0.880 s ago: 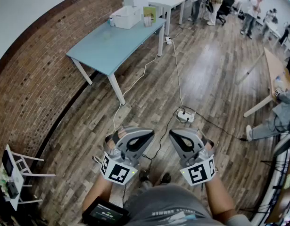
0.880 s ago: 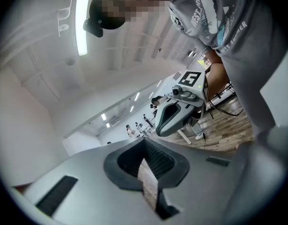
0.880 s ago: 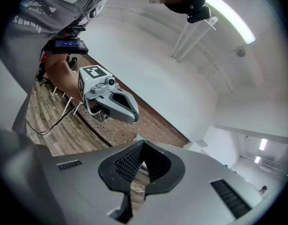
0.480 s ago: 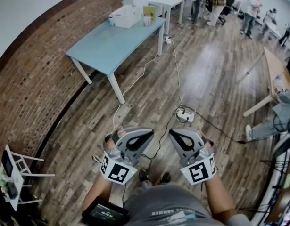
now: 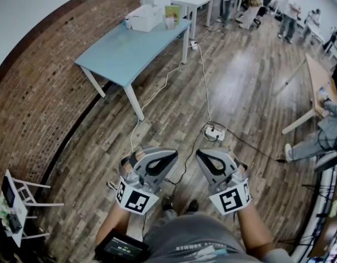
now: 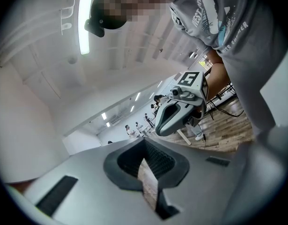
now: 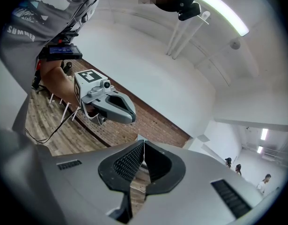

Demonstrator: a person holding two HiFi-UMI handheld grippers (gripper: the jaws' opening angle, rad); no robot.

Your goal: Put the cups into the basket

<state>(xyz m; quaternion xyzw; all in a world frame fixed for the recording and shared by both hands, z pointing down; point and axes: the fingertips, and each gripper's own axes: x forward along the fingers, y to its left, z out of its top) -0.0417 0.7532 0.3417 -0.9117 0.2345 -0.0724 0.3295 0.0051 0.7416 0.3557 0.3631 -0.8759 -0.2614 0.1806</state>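
At the far corner of the blue table (image 5: pixel 124 53), the things (image 5: pixel 171 16) beside the white box (image 5: pixel 144 18) are too small to tell. A seated person (image 5: pixel 315 147) is cut off by the right edge, and a dark screen (image 5: pixel 121 250) by the bottom edge.

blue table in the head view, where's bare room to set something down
The blue table is bare from its near corner up to the white box. Its far end is crowded with that box and the small items beside it.
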